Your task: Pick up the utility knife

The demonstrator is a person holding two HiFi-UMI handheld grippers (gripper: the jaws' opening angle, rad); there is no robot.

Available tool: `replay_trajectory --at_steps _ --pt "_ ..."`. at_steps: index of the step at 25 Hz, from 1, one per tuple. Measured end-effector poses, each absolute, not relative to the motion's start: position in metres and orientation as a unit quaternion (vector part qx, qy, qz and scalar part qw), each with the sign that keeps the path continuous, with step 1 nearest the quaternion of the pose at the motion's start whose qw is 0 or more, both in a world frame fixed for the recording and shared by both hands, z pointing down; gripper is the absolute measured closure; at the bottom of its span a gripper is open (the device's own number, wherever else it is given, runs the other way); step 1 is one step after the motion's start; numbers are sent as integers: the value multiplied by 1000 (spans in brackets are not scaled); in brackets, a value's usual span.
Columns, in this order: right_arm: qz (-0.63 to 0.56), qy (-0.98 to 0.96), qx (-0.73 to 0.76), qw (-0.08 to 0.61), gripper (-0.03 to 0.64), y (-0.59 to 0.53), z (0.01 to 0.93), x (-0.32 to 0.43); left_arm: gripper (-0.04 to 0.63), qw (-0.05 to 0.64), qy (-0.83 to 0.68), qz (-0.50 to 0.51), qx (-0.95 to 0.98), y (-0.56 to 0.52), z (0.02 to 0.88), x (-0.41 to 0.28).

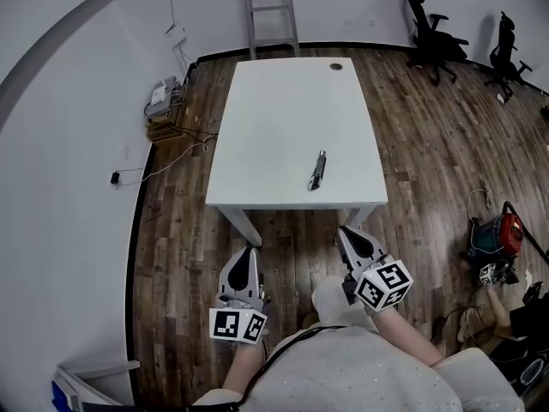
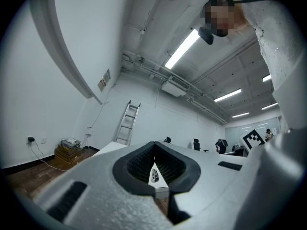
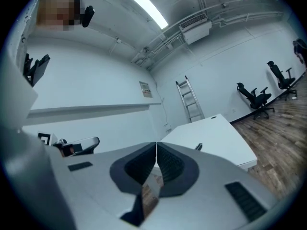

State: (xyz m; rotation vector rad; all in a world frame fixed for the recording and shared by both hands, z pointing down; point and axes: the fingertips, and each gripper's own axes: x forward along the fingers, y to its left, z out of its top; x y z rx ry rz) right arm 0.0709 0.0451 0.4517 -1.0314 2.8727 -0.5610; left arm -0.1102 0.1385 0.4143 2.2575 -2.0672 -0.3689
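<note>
A grey utility knife (image 1: 317, 170) lies on the white table (image 1: 283, 118), near its front right part. Both grippers hang short of the table's front edge, over the wood floor. My left gripper (image 1: 248, 251) is shut with nothing held; through the narrow gap of its jaws the utility knife (image 2: 154, 175) shows far off. My right gripper (image 1: 346, 233) is shut and empty too, its jaws meeting in a line. In the right gripper view the utility knife (image 3: 198, 147) shows small on the table (image 3: 216, 138), to the right of the jaws.
A ladder (image 1: 271, 11) leans on the far wall behind the table. Two office chairs (image 1: 433, 33) stand at the back right. Boxes and cables (image 1: 163, 110) lie by the left wall. A red vacuum cleaner (image 1: 497, 234) sits on the floor to the right.
</note>
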Motion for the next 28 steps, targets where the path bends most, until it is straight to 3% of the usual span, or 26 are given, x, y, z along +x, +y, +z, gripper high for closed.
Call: replay_trajectory --at_steps 10,17,28 --pt "-194 917 -349 -15 609 8 478 56 589 28 -662 -127 738 98 422 -127" --pt "-203 923 -323 -47 607 -41 493 7 589 25 -667 -113 736 53 424 -165" --pt "-224 901 -350 -127 606 -122 532 -21 589 63 -650 -102 750 -42 451 -189"
